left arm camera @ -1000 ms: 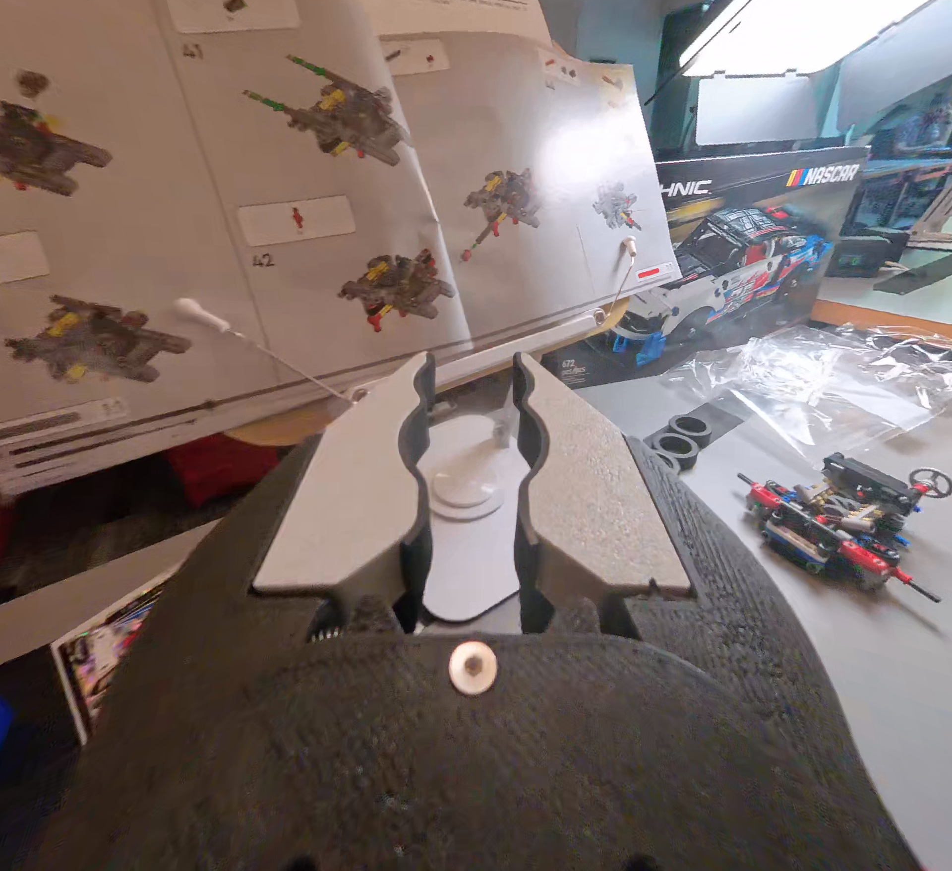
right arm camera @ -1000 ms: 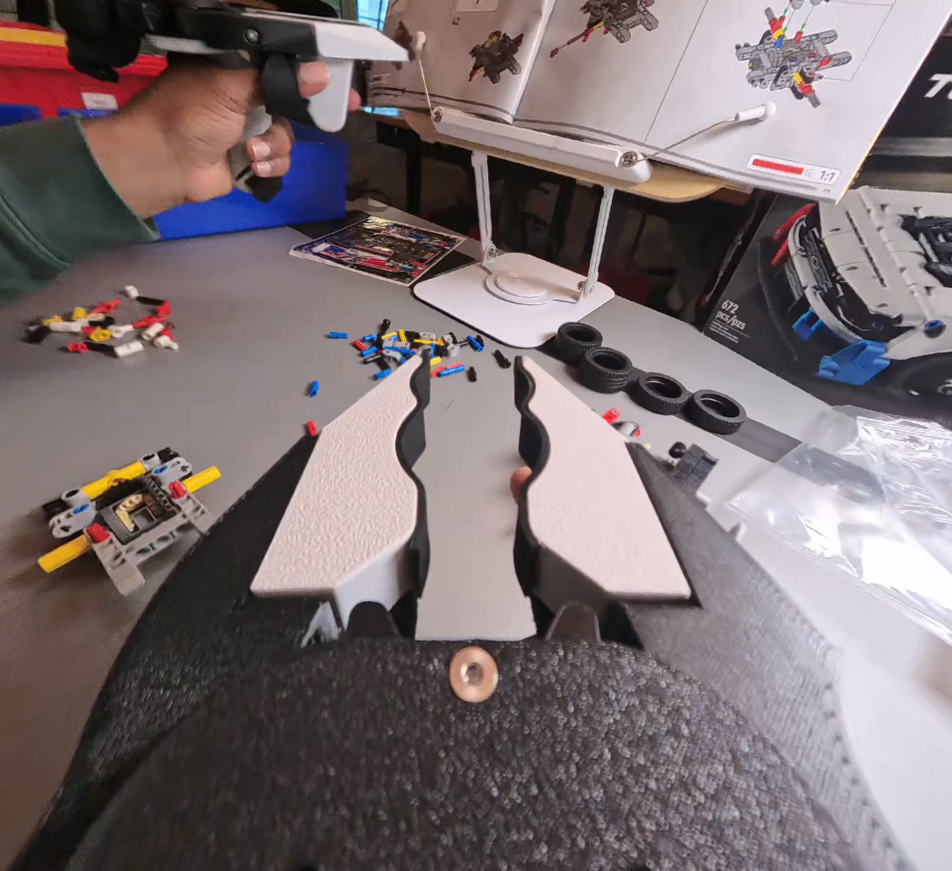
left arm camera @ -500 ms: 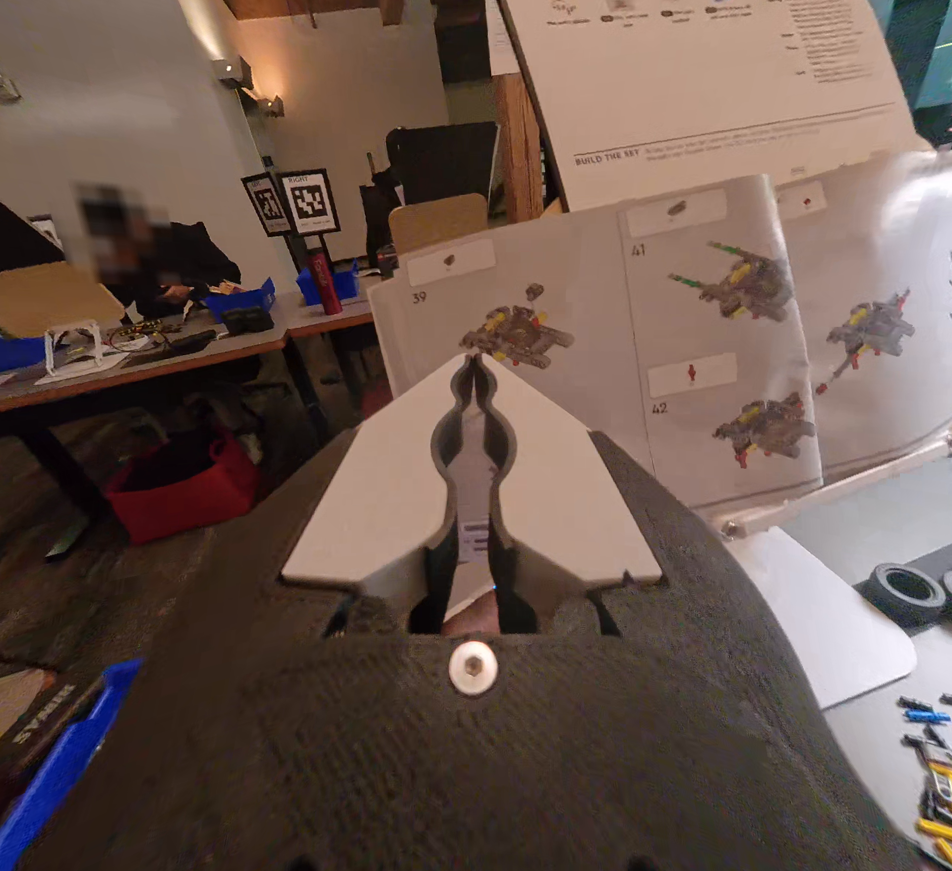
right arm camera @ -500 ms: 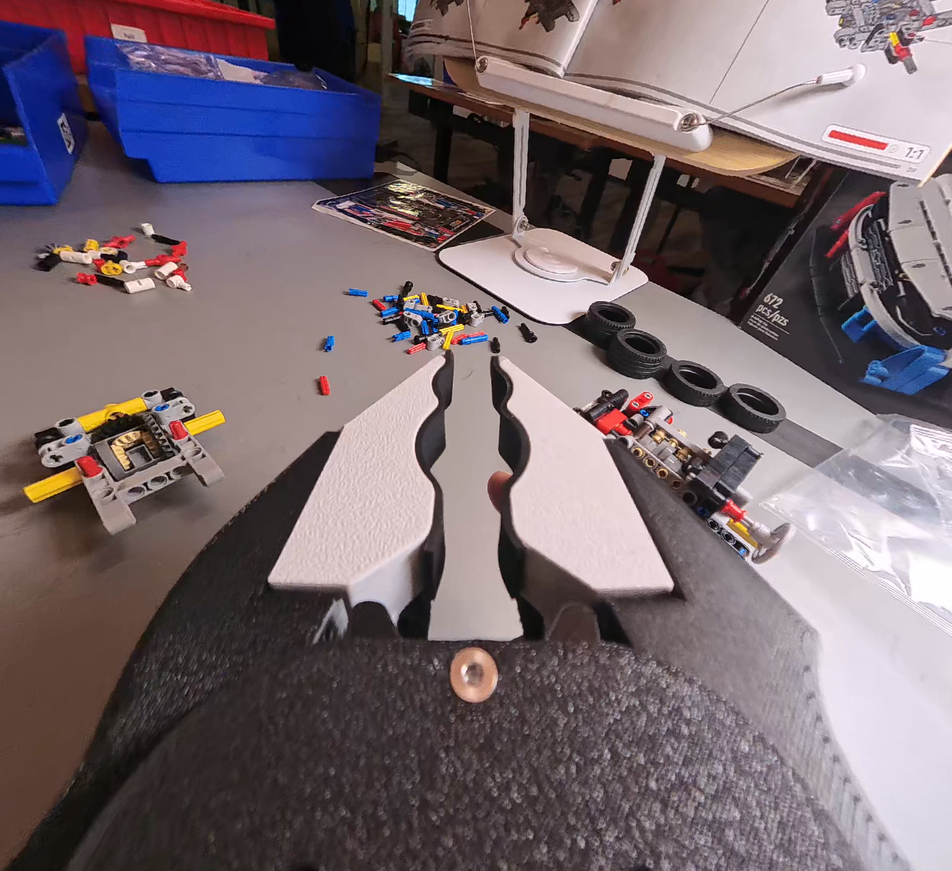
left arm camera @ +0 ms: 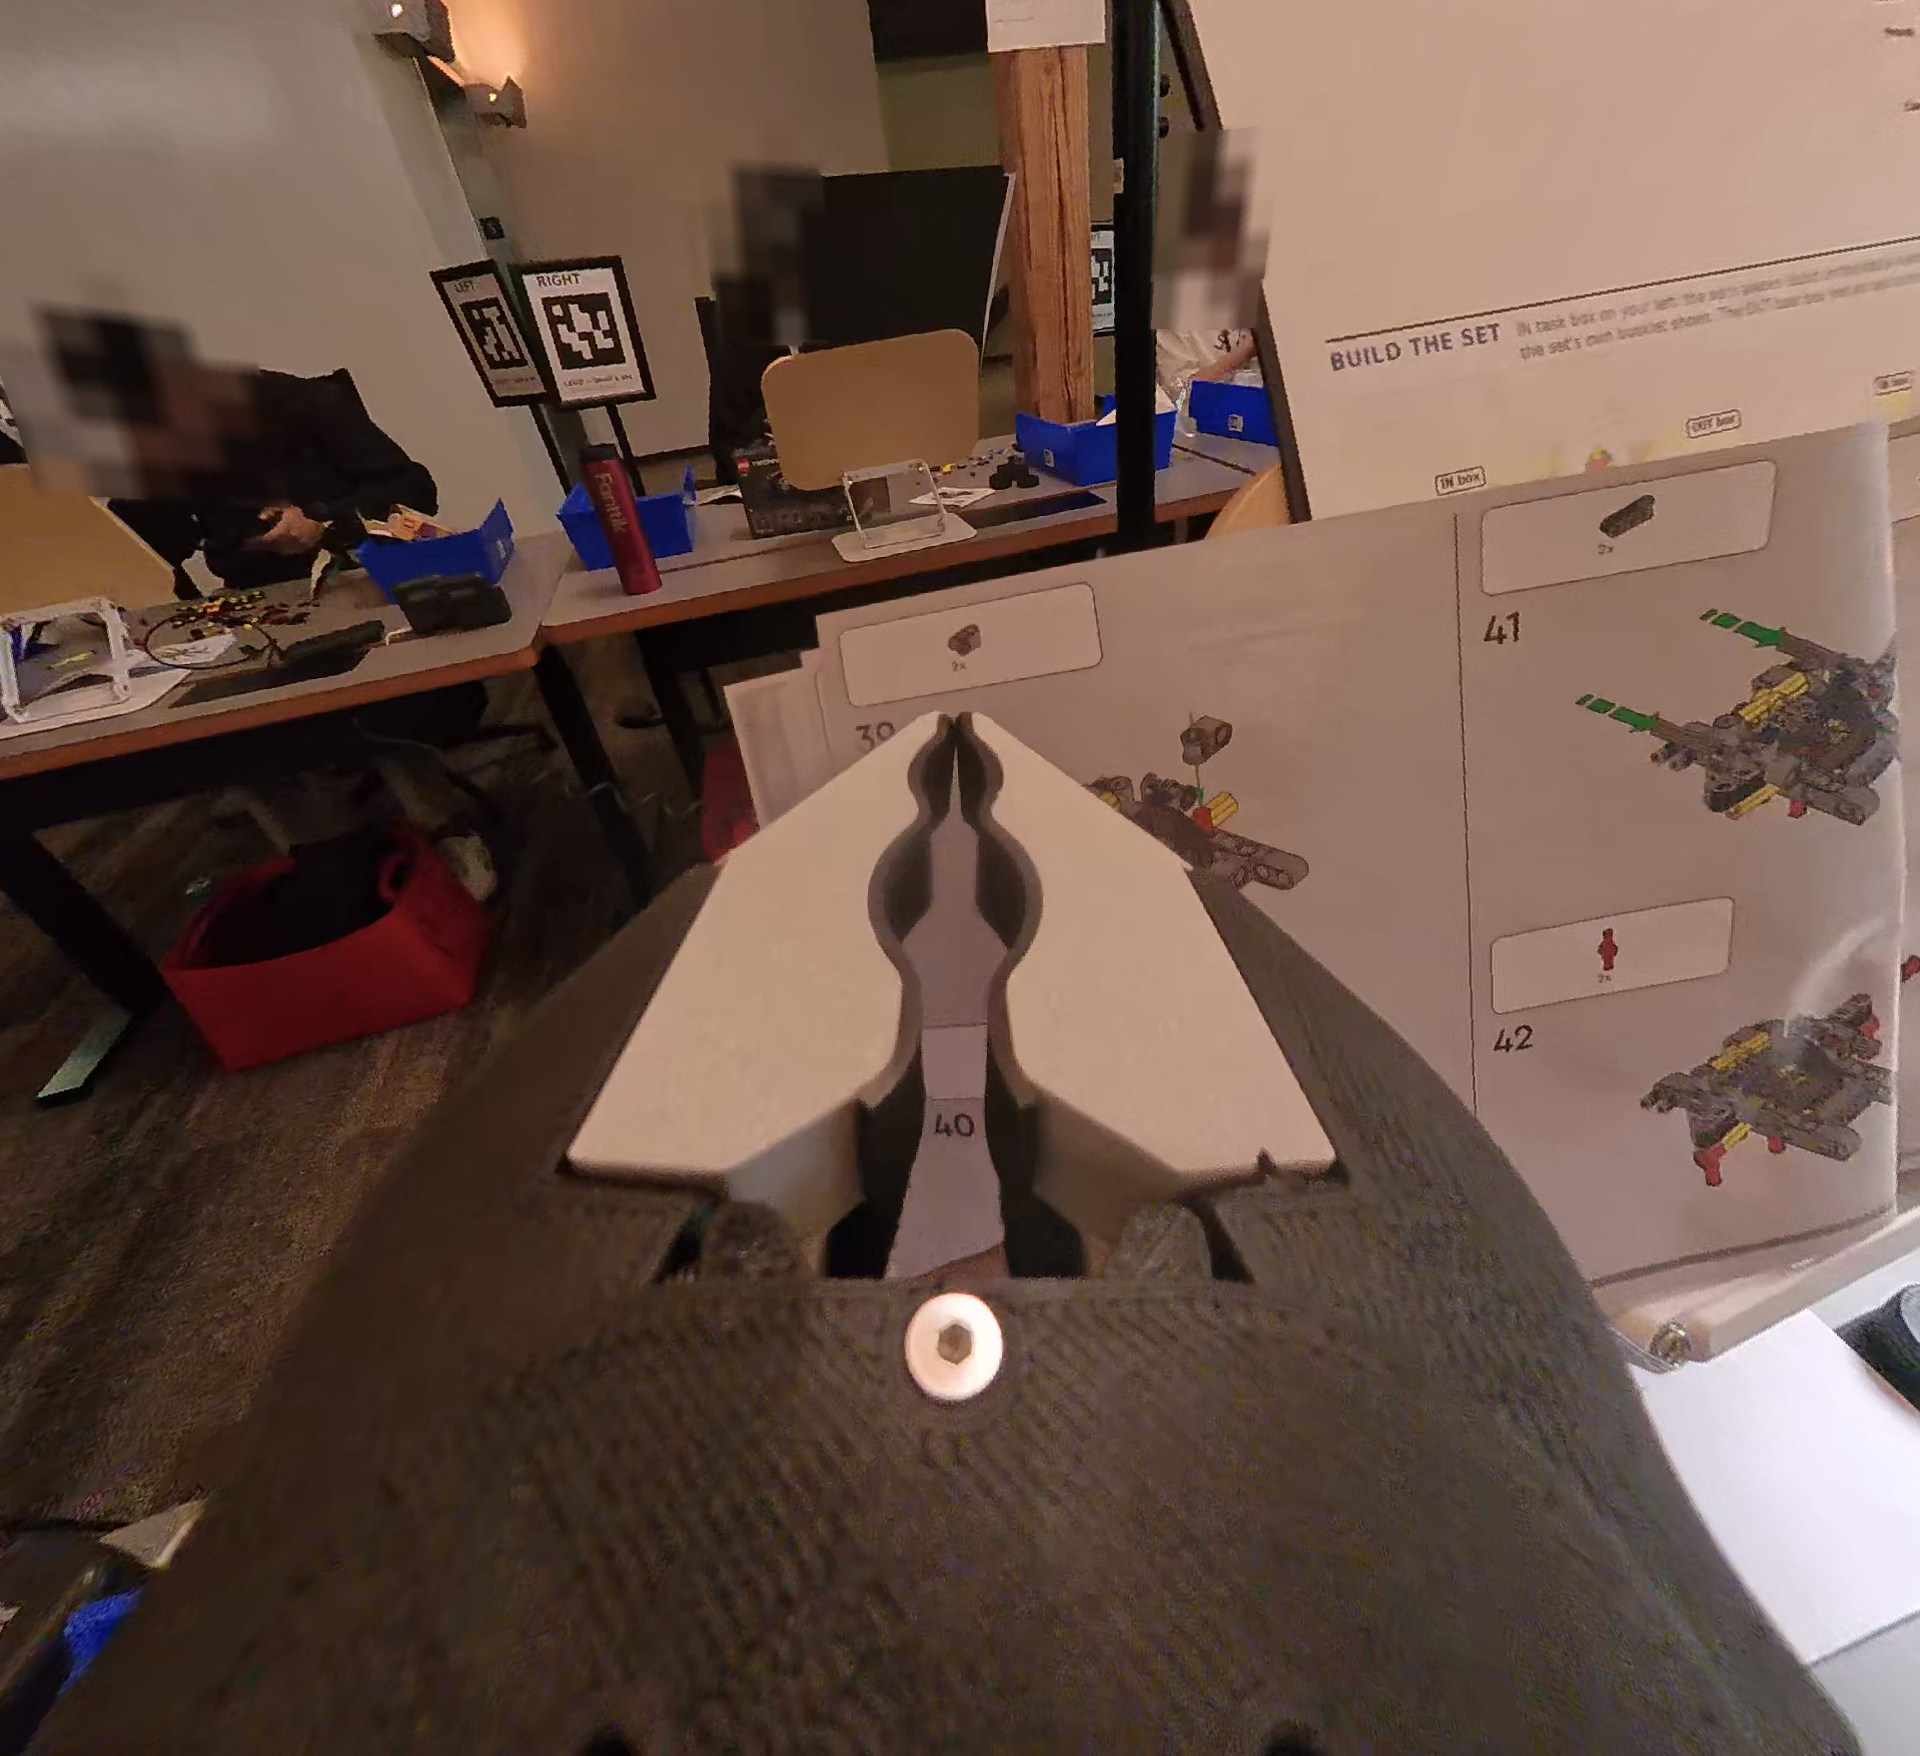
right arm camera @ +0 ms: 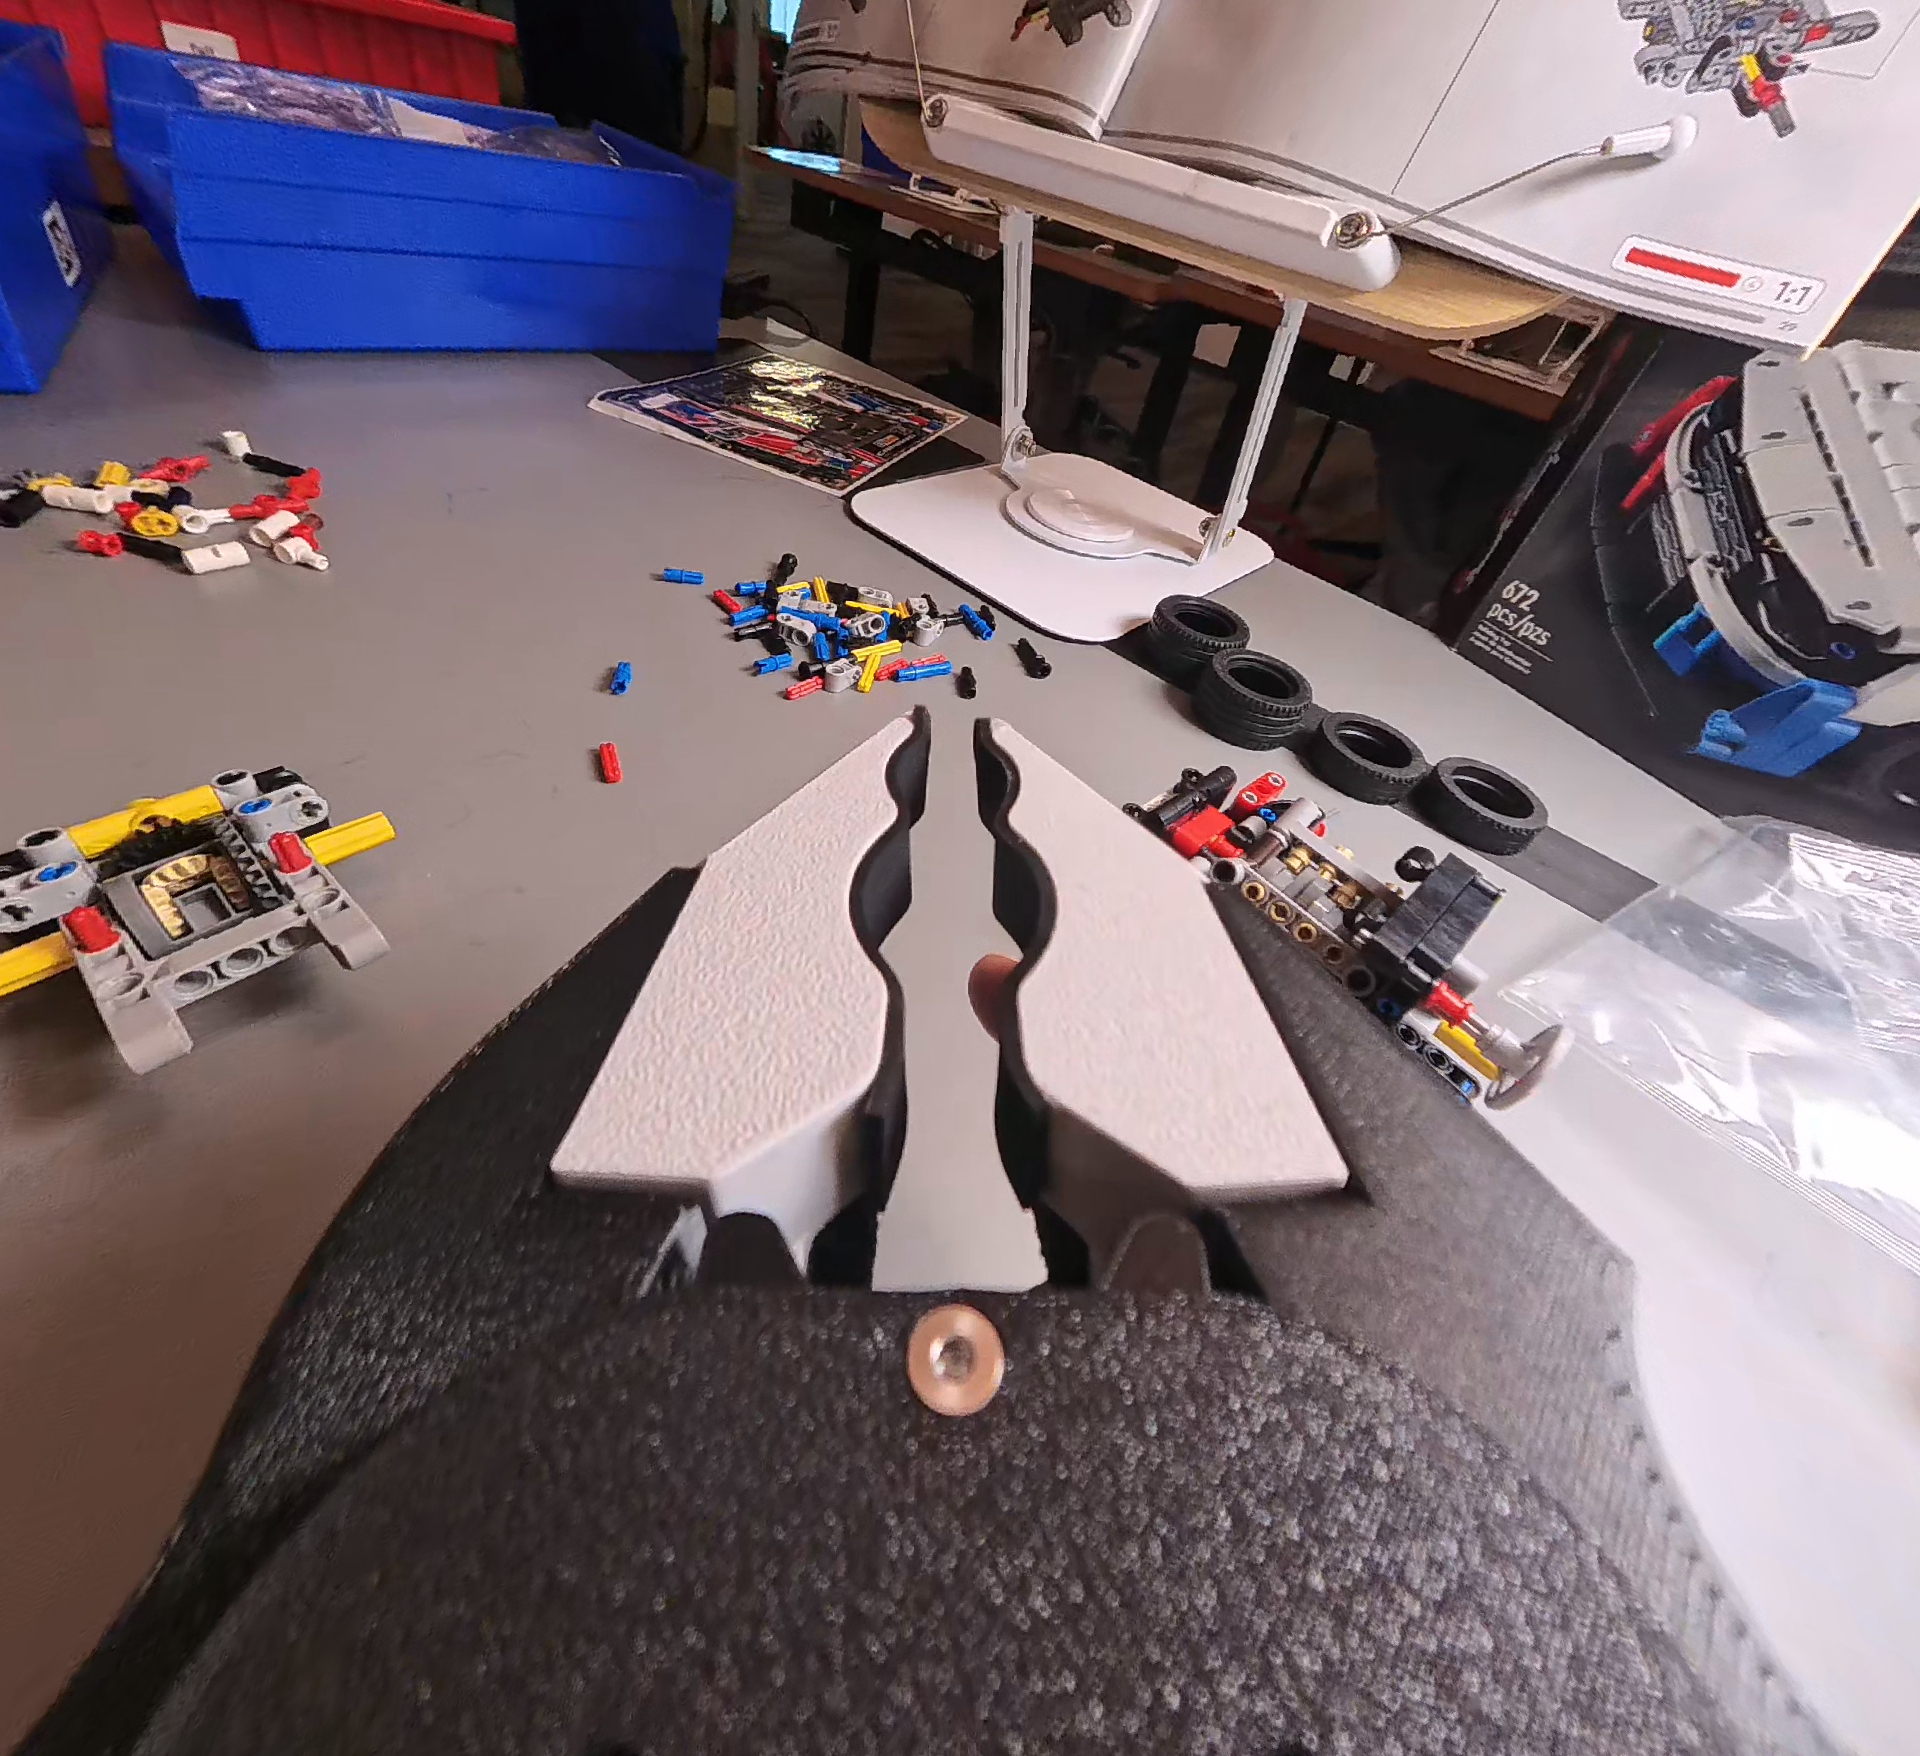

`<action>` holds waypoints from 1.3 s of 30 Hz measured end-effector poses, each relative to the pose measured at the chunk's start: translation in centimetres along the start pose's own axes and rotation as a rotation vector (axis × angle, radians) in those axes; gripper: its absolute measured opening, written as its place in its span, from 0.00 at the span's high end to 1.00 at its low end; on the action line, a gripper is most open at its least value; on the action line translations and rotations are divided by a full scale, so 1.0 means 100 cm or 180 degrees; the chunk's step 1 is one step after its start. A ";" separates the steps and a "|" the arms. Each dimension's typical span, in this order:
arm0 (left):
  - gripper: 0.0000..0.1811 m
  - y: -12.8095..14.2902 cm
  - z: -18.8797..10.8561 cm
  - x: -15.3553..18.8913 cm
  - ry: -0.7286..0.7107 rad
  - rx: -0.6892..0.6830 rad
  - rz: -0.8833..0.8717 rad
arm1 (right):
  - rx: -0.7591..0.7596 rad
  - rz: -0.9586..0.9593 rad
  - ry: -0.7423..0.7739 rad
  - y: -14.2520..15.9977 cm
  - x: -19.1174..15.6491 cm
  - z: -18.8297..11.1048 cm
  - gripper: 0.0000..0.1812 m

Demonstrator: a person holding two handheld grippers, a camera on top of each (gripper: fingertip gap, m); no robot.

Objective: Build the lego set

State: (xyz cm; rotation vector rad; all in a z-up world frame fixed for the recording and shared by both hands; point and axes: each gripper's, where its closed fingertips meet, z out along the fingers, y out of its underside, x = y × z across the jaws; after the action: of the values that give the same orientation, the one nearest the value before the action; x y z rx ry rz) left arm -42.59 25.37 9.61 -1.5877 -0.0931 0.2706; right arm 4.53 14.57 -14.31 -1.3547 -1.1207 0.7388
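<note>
On my counter (right arm camera: 436, 480) the lego build sits in two parts. The grey frame with yellow axles (right arm camera: 171, 896) lies at my left, and the longer chassis with black and red parts (right arm camera: 1340, 906) lies just right of my right claw (right arm camera: 951, 730), partly hidden behind its finger. Neither claw touches either part. My right claw hangs above the counter between them, its tips a narrow gap apart with nothing between them. Just ahead of it is a heap of small blue, black, yellow and grey pins (right arm camera: 847, 631), with a second scatter of red, white and yellow pieces (right arm camera: 171, 506) far left. Four black tyres (right arm camera: 1340, 730) run in a row beyond the chassis, near the white foot of the book stand (right arm camera: 1070, 543). The stand carries the open instruction booklet (left arm camera: 1351, 823). My left claw (left arm camera: 956, 727) is raised in front of that booklet's left page, tips pressed together, gripping nothing. Blue bins (right arm camera: 416, 241) stand at the counter's back, the set's box (right arm camera: 1714, 584) and a clear plastic bag (right arm camera: 1756, 1010) to my right.
</note>
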 end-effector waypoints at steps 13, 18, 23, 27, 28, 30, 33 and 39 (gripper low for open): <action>1.00 0.005 0.004 0.004 0.0021 -0.0015 0.0031 | 0.0028 0.0068 0.0046 -0.002 -0.001 0.001 0.96; 1.00 0.007 -0.001 0.012 0.0058 -0.0034 -0.0023 | 0.0027 0.0127 0.0013 -0.002 -0.001 0.001 0.96; 1.00 0.015 -0.010 0.021 0.0066 -0.0066 -0.0023 | 0.0011 0.0164 -0.0048 -0.001 -0.002 0.002 0.96; 1.00 0.027 -0.018 0.029 0.0090 -0.0105 -0.0028 | 0.0008 0.0204 -0.0103 -0.001 -0.003 0.002 0.96; 1.00 0.031 -0.020 0.030 0.0085 -0.0114 -0.0013 | 0.0010 0.0214 -0.0115 -0.001 -0.003 0.002 0.96; 1.00 0.038 -0.021 0.032 0.0078 -0.0130 -0.0028 | 0.0017 0.0236 -0.0120 -0.001 -0.003 0.002 0.96; 0.99 0.050 -0.022 0.035 0.0078 -0.0178 -0.0147 | 0.0021 0.0268 -0.0112 -0.001 -0.002 0.002 0.96; 0.96 0.074 -0.037 0.037 -0.0015 -0.0094 -0.0453 | 0.0028 0.0277 -0.0182 -0.001 -0.004 0.002 0.96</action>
State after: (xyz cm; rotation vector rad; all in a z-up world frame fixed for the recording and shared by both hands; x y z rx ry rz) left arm -38.93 22.34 1.84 -1.6015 -0.2137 0.1623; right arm 4.23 14.23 -14.30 -1.3895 -1.1075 0.8494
